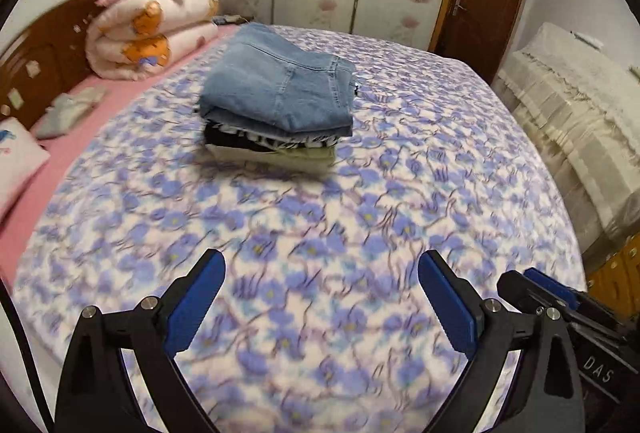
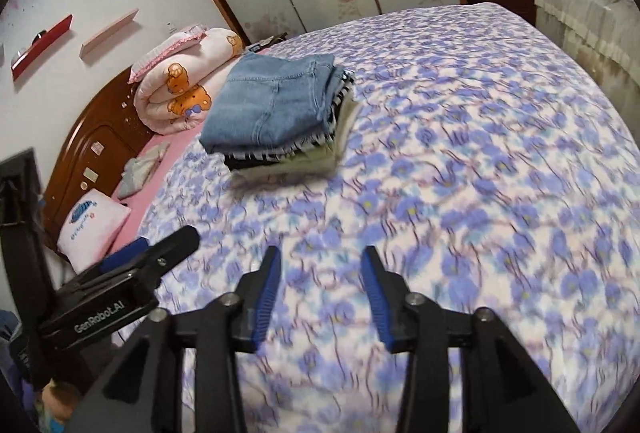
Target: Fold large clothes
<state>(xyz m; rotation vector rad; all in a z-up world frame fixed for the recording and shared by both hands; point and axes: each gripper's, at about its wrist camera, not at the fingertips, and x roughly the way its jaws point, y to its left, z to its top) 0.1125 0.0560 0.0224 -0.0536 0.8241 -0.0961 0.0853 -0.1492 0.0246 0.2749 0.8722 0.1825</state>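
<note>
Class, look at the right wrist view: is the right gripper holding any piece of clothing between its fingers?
No. The right gripper is open with only the flowered bedspread showing between its fingers, while the folded jeans lie on the stack farther away.

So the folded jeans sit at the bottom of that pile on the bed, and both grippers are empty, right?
Not quite. The jeans lie on top of the pile, not at the bottom; both wrist views show darker and pale clothes beneath them. The rest holds: the pile is on the bed, and the left gripper and right gripper are both open and empty.
</note>
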